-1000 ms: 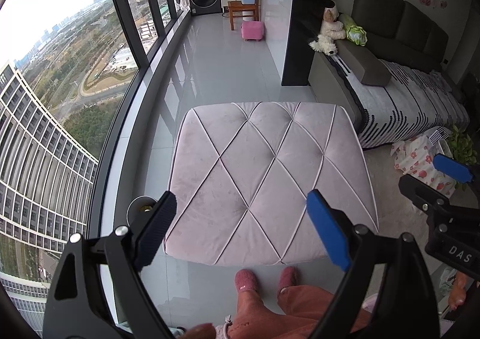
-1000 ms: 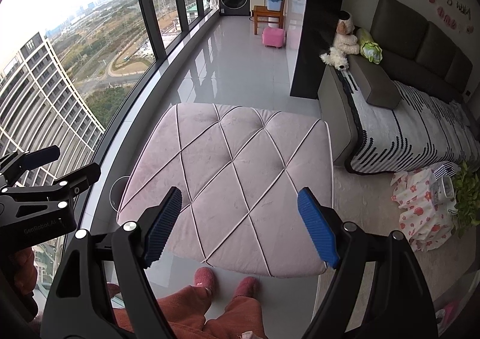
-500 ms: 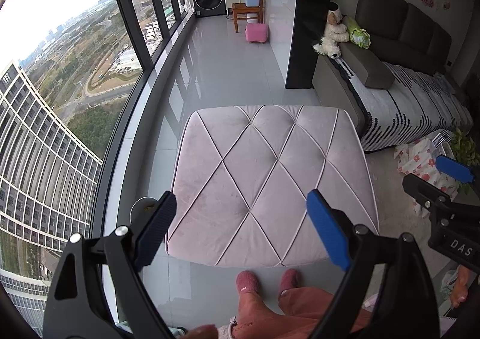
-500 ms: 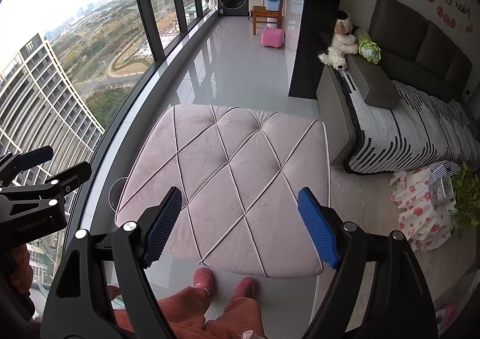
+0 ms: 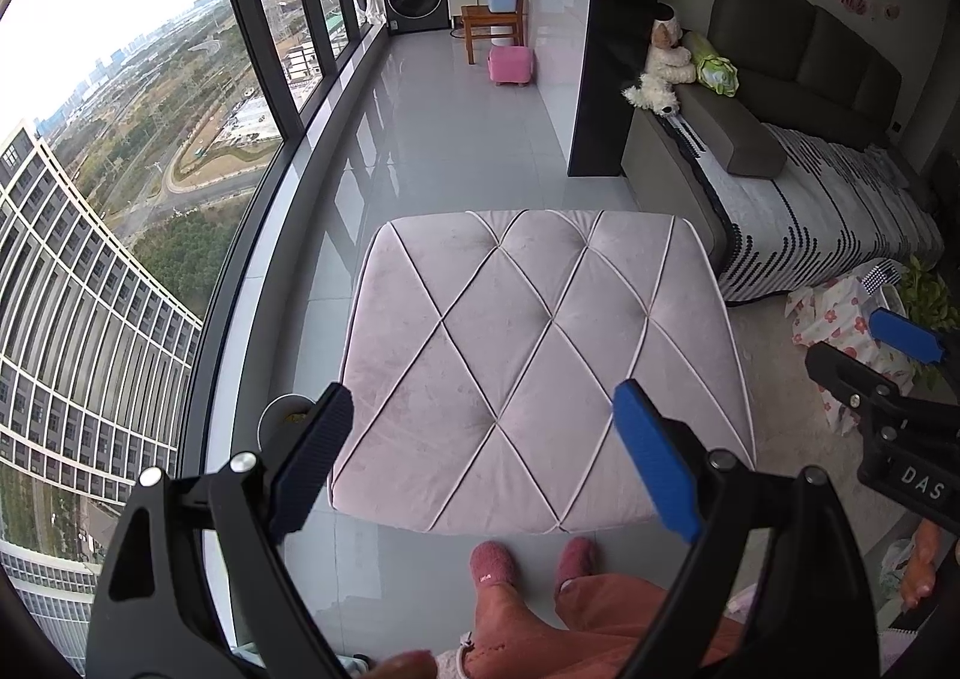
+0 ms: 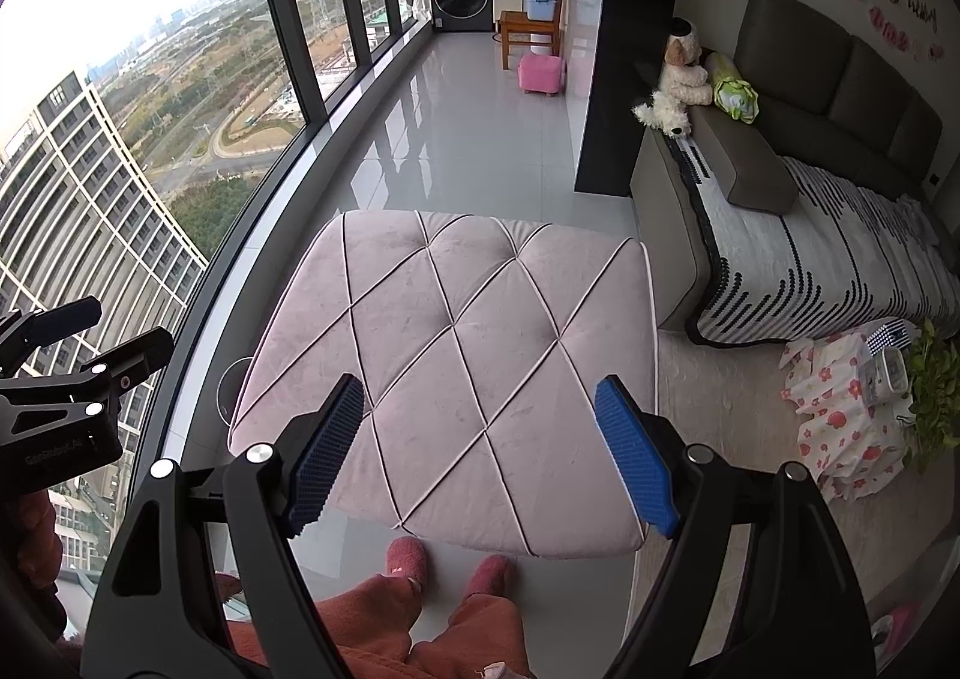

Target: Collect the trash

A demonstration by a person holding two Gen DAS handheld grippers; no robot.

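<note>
My left gripper hangs open over the near edge of a pale pink tufted ottoman, with nothing between its blue pads. My right gripper is open too, above the same ottoman, and holds nothing. Each gripper shows in the other's view: the right gripper at the right edge, the left gripper at the left edge. A crumpled floral cloth or bag lies on the floor to the right of the ottoman. A round pale object sits on the floor at the ottoman's left, by the window.
A person's legs in red trousers and slippers stand just before the ottoman. A sofa bed with a striped blanket is at the right, a green plant beside the cloth. A tall window wall runs along the left. A pink stool and wooden chair stand far back.
Both views have drifted only slightly. The grippers keep the same open width and hold nothing.
</note>
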